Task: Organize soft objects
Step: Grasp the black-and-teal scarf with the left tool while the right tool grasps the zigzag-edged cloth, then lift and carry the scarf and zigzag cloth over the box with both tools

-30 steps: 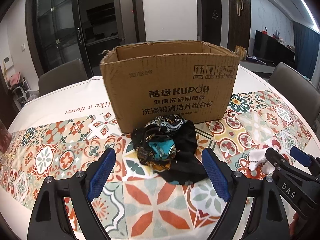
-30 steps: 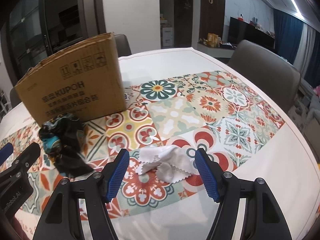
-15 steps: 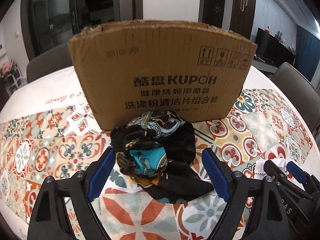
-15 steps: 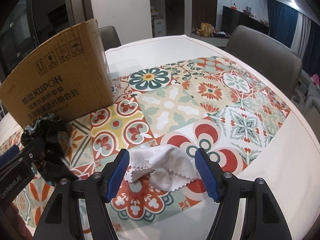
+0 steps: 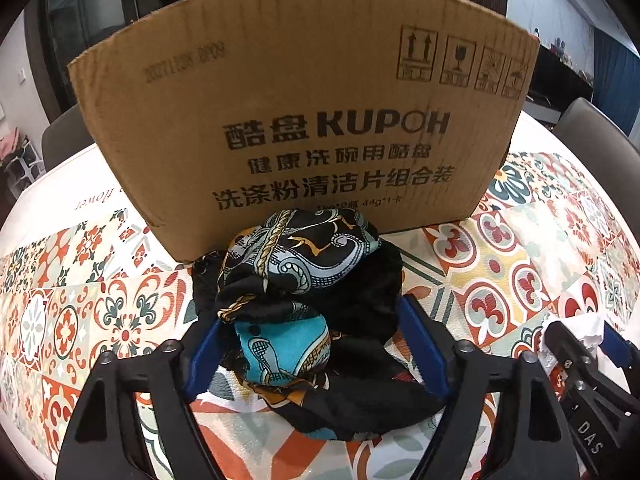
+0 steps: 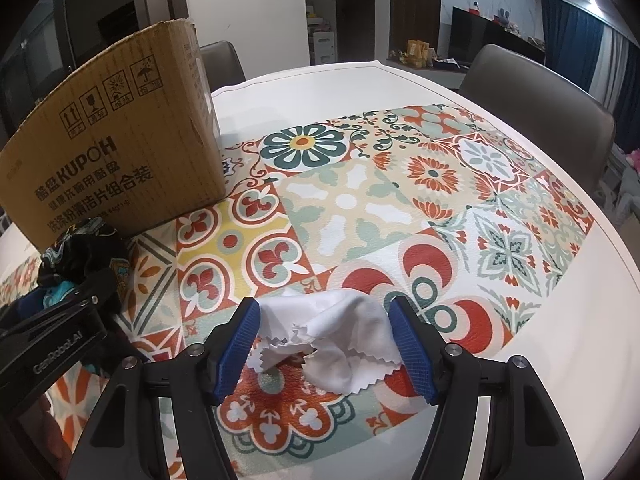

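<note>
A crumpled black, teal and gold patterned scarf (image 5: 304, 304) lies on the tiled tablecloth right in front of a brown cardboard box (image 5: 304, 112). My left gripper (image 5: 308, 350) is open with its blue pads on either side of the scarf. A crumpled white cloth (image 6: 332, 332) with zigzag edges lies on the table. My right gripper (image 6: 324, 350) is open with its pads on either side of the cloth. The scarf (image 6: 84, 252) and box (image 6: 116, 148) also show at the left of the right wrist view.
The round table (image 6: 560, 360) has a white rim and a colourful patterned cloth. Grey chairs (image 6: 536, 120) stand around it. The right gripper's body (image 5: 584, 376) shows at the right edge of the left wrist view, the left gripper's body (image 6: 52, 344) at the left of the right wrist view.
Both grippers have moved forward and down. The scarf now sits between the left pads and the white cloth between the right pads. Both stay open.
</note>
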